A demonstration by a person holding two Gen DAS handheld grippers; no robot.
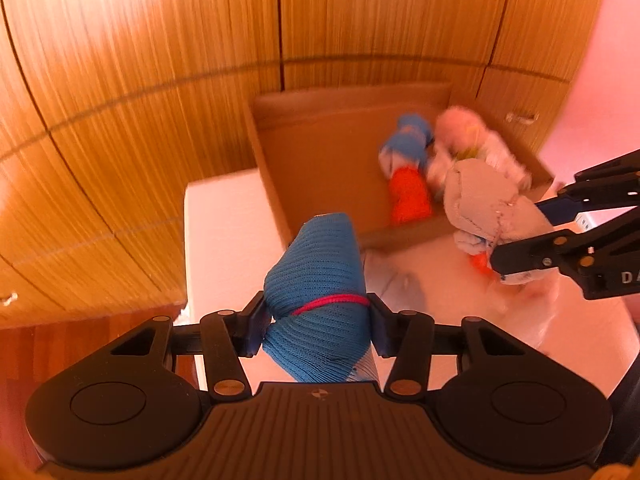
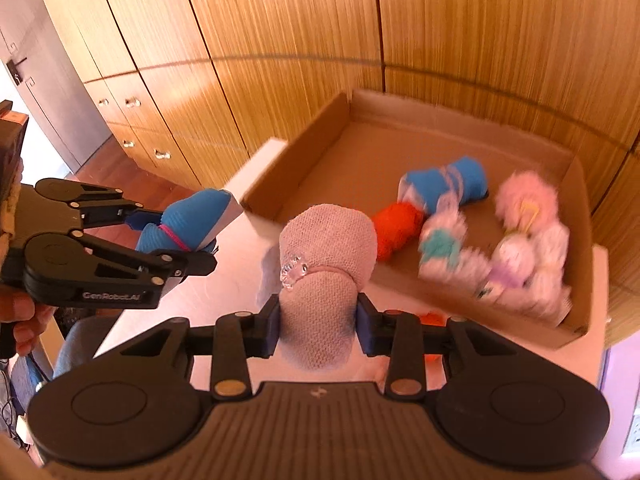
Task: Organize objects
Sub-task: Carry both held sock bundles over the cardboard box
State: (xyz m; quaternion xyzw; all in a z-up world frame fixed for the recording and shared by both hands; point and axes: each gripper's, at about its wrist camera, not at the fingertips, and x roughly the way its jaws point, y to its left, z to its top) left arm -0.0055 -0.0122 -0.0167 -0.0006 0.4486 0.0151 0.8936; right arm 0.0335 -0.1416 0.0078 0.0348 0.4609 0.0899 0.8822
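the cardboard box (image 2: pixel 576 332) sits on the white table (image 1: pixel 224 240), at its far side, close against the wooden cabinets (image 2: pixel 280 40) behind it. inside the box, several rolled sock bundles (image 2: pixel 444 190) lie crowded toward its right end; its left part is bare. nearer than the box, above the table, the left gripper (image 1: pixel 316 320) has a rolled sock (image 1: pixel 316 280) between its fingers, and to its right the right gripper (image 2: pixel 318 320) has another sock roll (image 2: pixel 324 280) between its fingers.
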